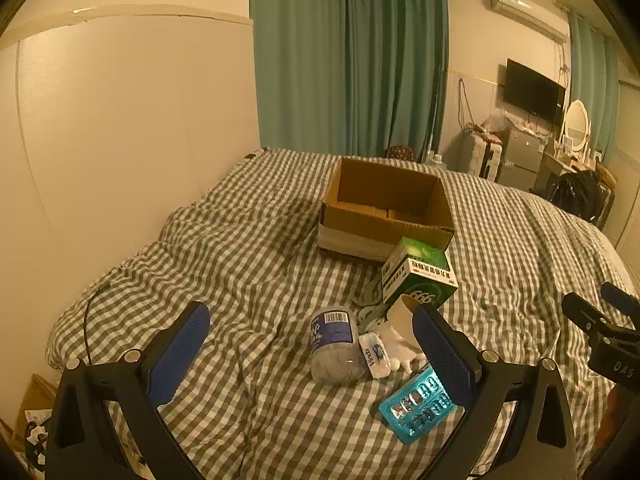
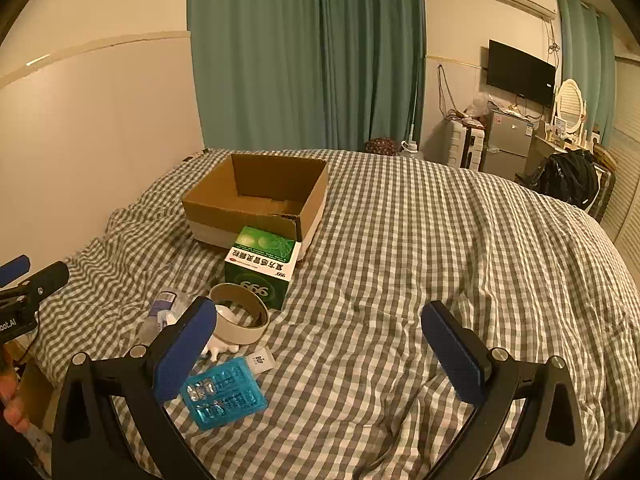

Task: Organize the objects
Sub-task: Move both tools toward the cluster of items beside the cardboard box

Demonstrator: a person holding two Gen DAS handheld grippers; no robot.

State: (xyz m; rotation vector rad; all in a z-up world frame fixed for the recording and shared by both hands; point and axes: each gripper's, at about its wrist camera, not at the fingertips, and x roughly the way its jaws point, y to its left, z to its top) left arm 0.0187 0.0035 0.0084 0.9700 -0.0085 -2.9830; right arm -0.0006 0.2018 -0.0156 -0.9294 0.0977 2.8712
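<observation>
An open cardboard box (image 1: 386, 208) (image 2: 256, 200) sits on the checked bed, nothing showing inside. In front of it lie a green medicine box (image 1: 420, 274) (image 2: 264, 266), a roll of tape (image 2: 240, 314) (image 1: 402, 314), a clear plastic bottle (image 1: 334, 344) (image 2: 162, 312) on its side, a small tissue pack (image 1: 375, 355), a white tube (image 2: 262, 360) and a teal blister pack (image 1: 418, 408) (image 2: 224, 394). My left gripper (image 1: 312, 338) hovers open over the bottle. My right gripper (image 2: 320, 332) is open above bare bedding, right of the pile.
The green checked duvet (image 2: 420, 240) covers the whole bed, with a plain wall on the left. Green curtains (image 1: 348, 56) hang behind the bed. A fridge (image 2: 506, 146), TV (image 2: 520, 72) and black bag (image 2: 568, 178) stand far right.
</observation>
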